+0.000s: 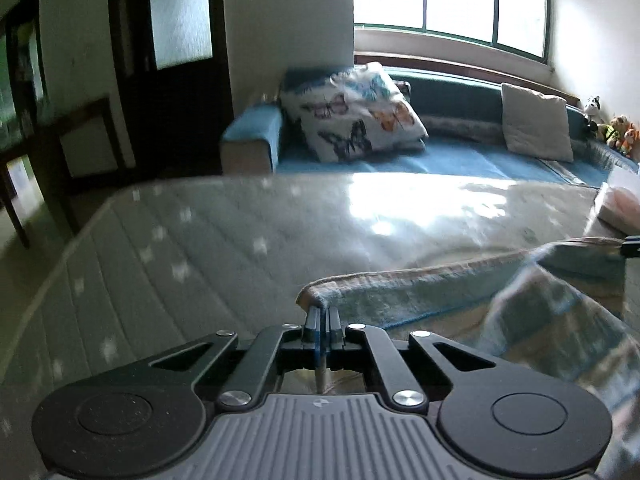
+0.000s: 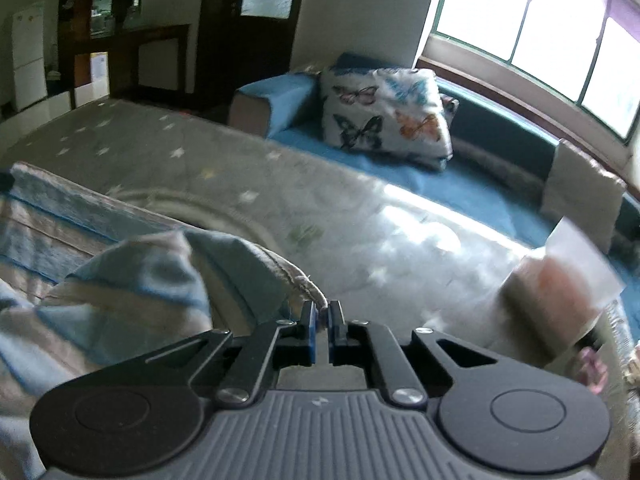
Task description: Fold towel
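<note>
A blue and beige striped towel (image 1: 460,292) hangs lifted over a quilted mattress (image 1: 208,248). My left gripper (image 1: 323,312) is shut on the towel's left corner, and the hem runs from there off to the right. In the right wrist view the same towel (image 2: 132,264) bunches to the left, and my right gripper (image 2: 320,308) is shut on its other corner. A dark tip of the right gripper (image 1: 631,246) shows at the right edge of the left view. The towel's lower part is hidden below both grippers.
Beyond the mattress (image 2: 280,184) stands a blue sofa (image 1: 440,160) with a butterfly pillow (image 1: 356,112) and a plain cushion (image 1: 536,120). Soft toys (image 1: 616,132) sit by the window. A folded pinkish item (image 2: 560,284) lies at the mattress's right side. Dark doors (image 1: 168,64) stand at the left.
</note>
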